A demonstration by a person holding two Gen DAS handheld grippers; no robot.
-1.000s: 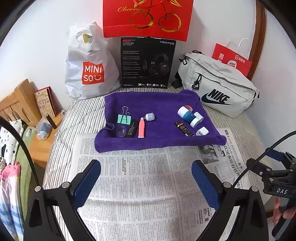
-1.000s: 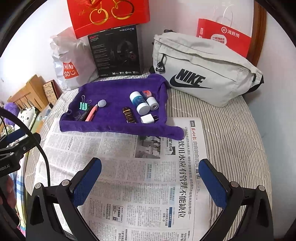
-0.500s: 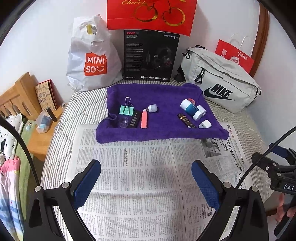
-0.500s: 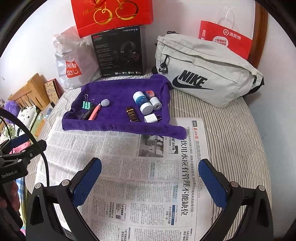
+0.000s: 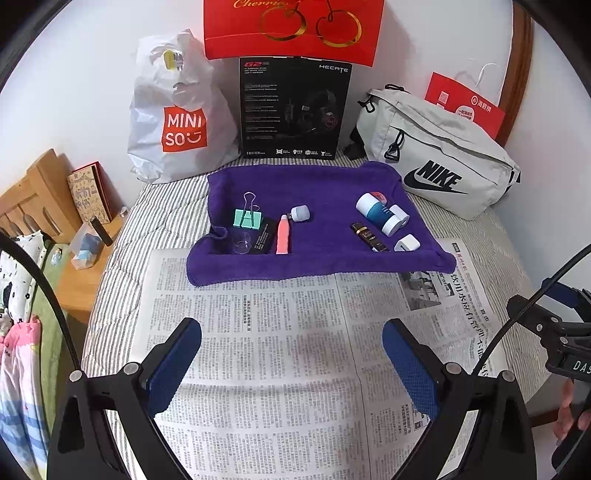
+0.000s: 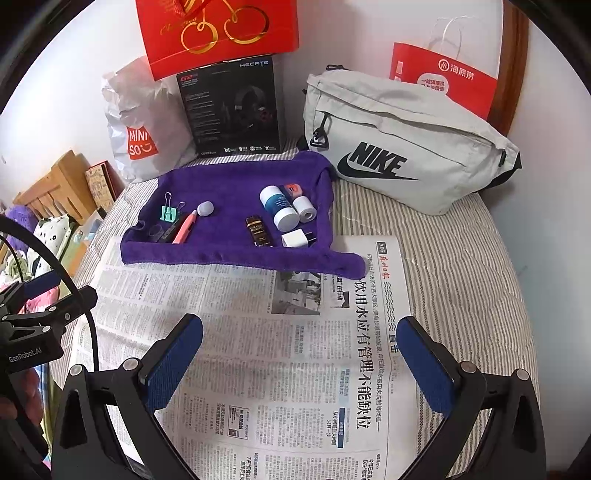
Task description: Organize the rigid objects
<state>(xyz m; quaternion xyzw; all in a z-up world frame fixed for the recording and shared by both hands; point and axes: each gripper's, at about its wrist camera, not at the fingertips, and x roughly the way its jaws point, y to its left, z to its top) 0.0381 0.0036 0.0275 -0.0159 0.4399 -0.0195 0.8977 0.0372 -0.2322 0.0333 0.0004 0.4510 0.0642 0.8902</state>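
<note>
A purple towel [image 5: 325, 184] [image 6: 229, 177] lies on the bed with small objects on it: a green binder clip [image 5: 247, 218] [image 6: 169, 213], a pink tube [image 5: 283, 234] [image 6: 186, 229], a grey cap [image 5: 300, 212] [image 6: 205, 208], a blue-and-white bottle [image 5: 371, 206] [image 6: 277, 206], a white roll [image 5: 394, 220] [image 6: 303, 208], a dark brown bottle [image 5: 364, 235] [image 6: 259, 229] and a white plug [image 5: 407, 243] [image 6: 295, 238]. My left gripper [image 5: 291, 354] and right gripper [image 6: 299, 350] are both open and empty above the newspaper [image 5: 277, 332] [image 6: 258, 332], well short of the towel.
A Miniso bag [image 5: 173, 110], a black headset box [image 5: 293, 107], a red gift bag [image 5: 291, 26] and a grey Nike bag [image 5: 436, 155] [image 6: 399, 147] stand along the wall. A wooden nightstand [image 5: 85, 266] is at the left. The striped bed [image 6: 461, 258] drops off on the right.
Both grippers have drawn back and tilted slightly, so the towel and bags sit a little farther off and higher in view. Jaws stayed open. No object moved.
</note>
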